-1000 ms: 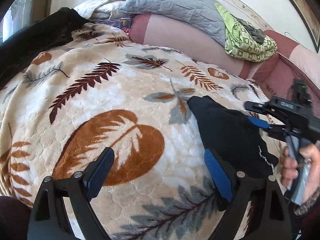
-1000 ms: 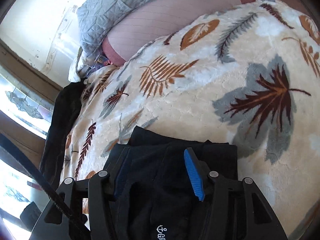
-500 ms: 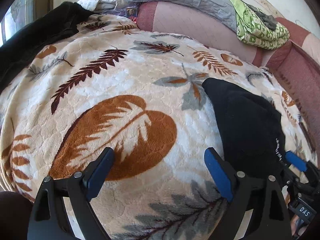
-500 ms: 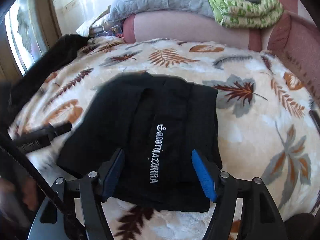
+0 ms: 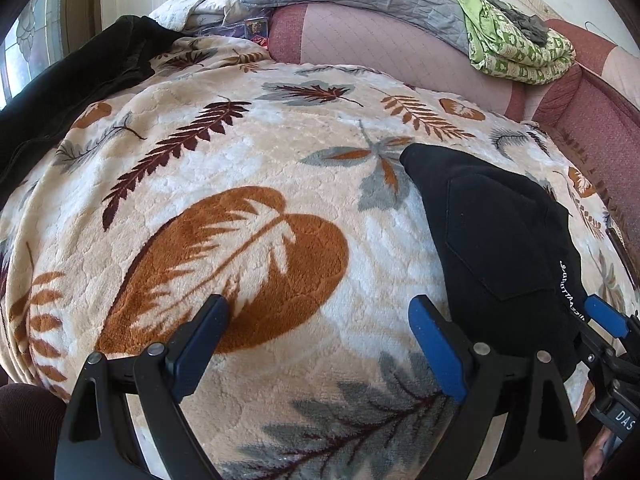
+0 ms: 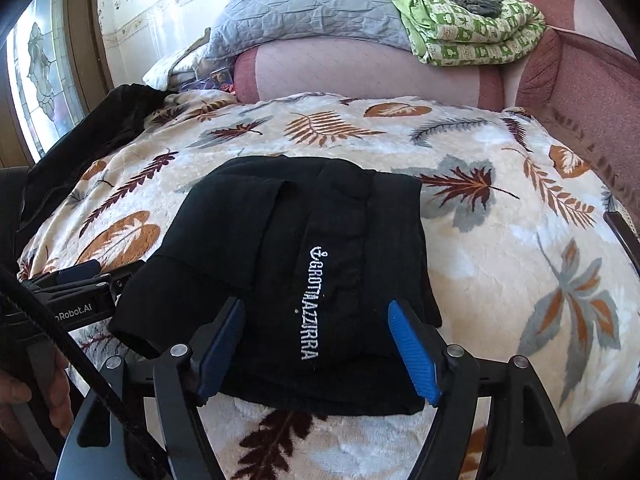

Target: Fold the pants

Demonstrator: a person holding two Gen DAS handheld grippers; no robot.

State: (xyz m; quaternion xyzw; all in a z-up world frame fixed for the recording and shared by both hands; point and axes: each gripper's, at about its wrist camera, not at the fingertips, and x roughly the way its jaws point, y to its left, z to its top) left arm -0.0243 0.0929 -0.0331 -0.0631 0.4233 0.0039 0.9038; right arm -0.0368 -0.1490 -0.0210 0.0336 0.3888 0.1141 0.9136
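The black pants (image 6: 288,264) lie folded into a compact rectangle on the leaf-patterned blanket (image 6: 520,280), white lettering facing up. They also show at the right of the left wrist view (image 5: 500,240). My right gripper (image 6: 316,344) is open and empty, hovering over the near edge of the folded pants. My left gripper (image 5: 320,344) is open and empty over bare blanket (image 5: 240,240), just left of the pants. The left gripper also shows at the left edge of the right wrist view (image 6: 76,280).
A pink sofa back (image 6: 360,76) runs along the far side with a grey quilted pillow (image 6: 312,8) and a green patterned blanket (image 6: 472,24) on it. A black garment (image 5: 60,92) lies at the blanket's left edge. A window (image 6: 40,72) is at left.
My right gripper has pulled back from the pants and now sits over their near edge. The pants stay folded on the blanket. My left gripper has barely moved.
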